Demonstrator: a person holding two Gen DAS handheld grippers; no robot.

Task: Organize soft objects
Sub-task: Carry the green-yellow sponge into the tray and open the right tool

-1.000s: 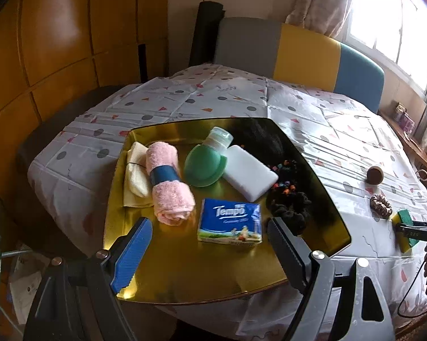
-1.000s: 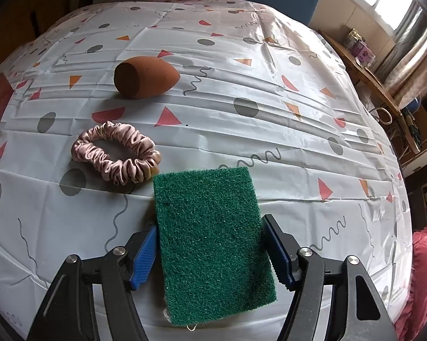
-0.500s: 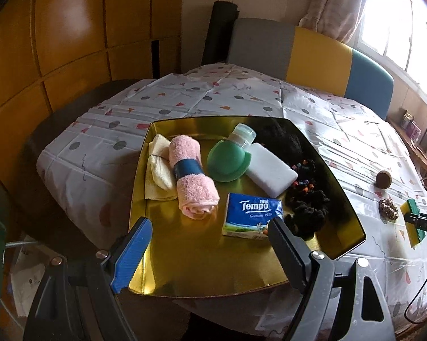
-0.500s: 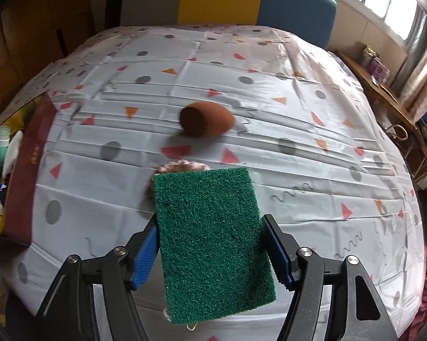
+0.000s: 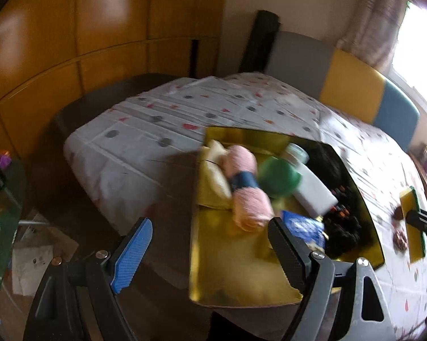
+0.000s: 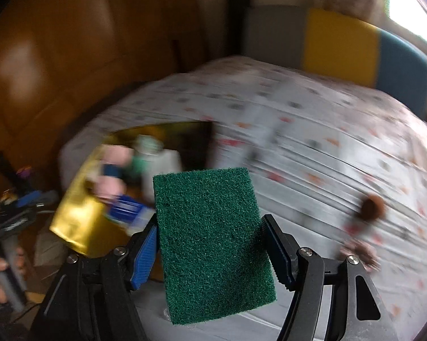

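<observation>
My right gripper (image 6: 210, 244) is shut on a green scouring sponge (image 6: 213, 241) with a yellow underside and holds it in the air, facing the gold tray (image 6: 74, 221). The sponge also shows from the left wrist view (image 5: 412, 224) at the far right. The gold tray (image 5: 241, 270) holds a pink rolled towel (image 5: 247, 187), a cream cloth (image 5: 216, 170), a green bottle (image 5: 278, 176), a white block (image 5: 312, 193), a blue tissue pack (image 5: 301, 227) and black hair ties (image 5: 344, 227). My left gripper (image 5: 210, 255) is open and empty, near the tray's front left corner.
A brown egg-shaped sponge (image 6: 371, 206) and a pink scrunchie (image 6: 358, 251) lie on the patterned tablecloth (image 6: 312, 142) right of the tray. A grey, yellow and blue bench back (image 5: 355, 85) stands behind the table. Wooden panels and floor clutter lie to the left.
My right gripper has swung left with the sponge, so the tray now shows in its view. My left gripper has swung left and back; the tray sits further right in its view.
</observation>
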